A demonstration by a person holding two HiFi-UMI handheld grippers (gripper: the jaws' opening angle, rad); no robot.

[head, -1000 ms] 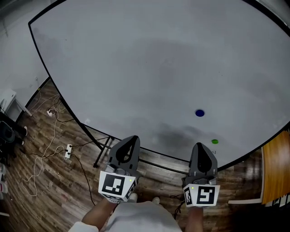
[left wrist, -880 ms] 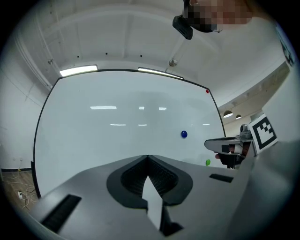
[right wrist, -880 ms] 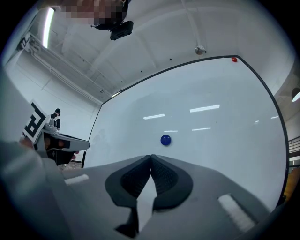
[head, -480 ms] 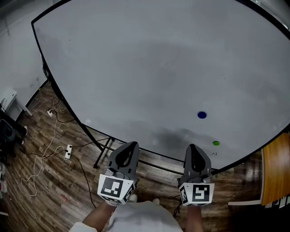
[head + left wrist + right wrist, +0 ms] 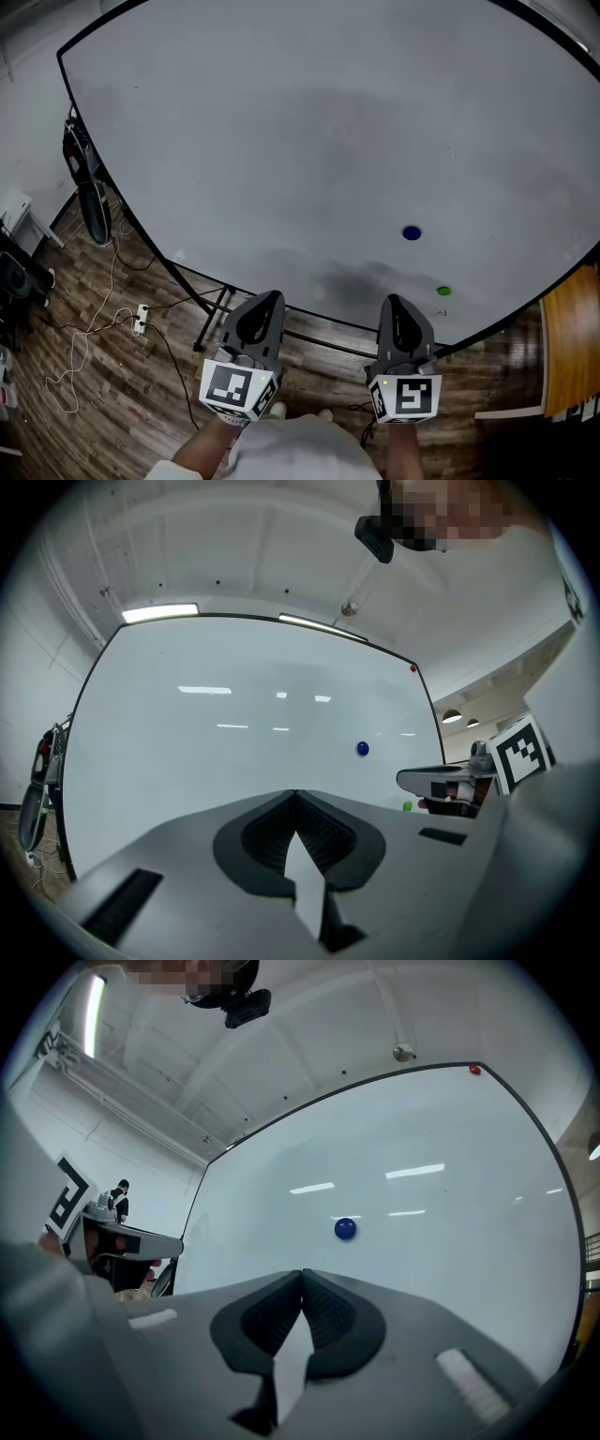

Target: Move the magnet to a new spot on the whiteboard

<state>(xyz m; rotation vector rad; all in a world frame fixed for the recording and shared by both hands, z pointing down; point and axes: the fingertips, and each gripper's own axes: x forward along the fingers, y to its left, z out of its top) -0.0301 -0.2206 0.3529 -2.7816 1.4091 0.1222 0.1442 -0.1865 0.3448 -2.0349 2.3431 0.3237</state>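
Head view: the whiteboard [image 5: 281, 141] fills most of the frame, standing upright on a frame over the wood floor. A blue magnet [image 5: 412, 233] sits on its lower right area, with a green magnet [image 5: 443, 292] below it, near the bottom edge. The left gripper [image 5: 266, 300] and right gripper [image 5: 397, 303] are held side by side in front of the bottom edge, both clear of the board. Left gripper view: the jaws are together with nothing between them. The blue magnet lies ahead and to the right, and a red magnet [image 5: 413, 668] sits at the board's top corner. Right gripper view: the jaws are together and empty, and the blue magnet stands almost straight ahead of them, well apart. It is therefore the probable target. Handling, as judged: the magnet is a small, light, rigid disc with a smooth cap that is likely slippery. It stands low on the board, held only by magnetic pull. Open the jaws first, then pinch the rim on two opposite sides, close to the board face. Expect a brief resistance on lifting off.
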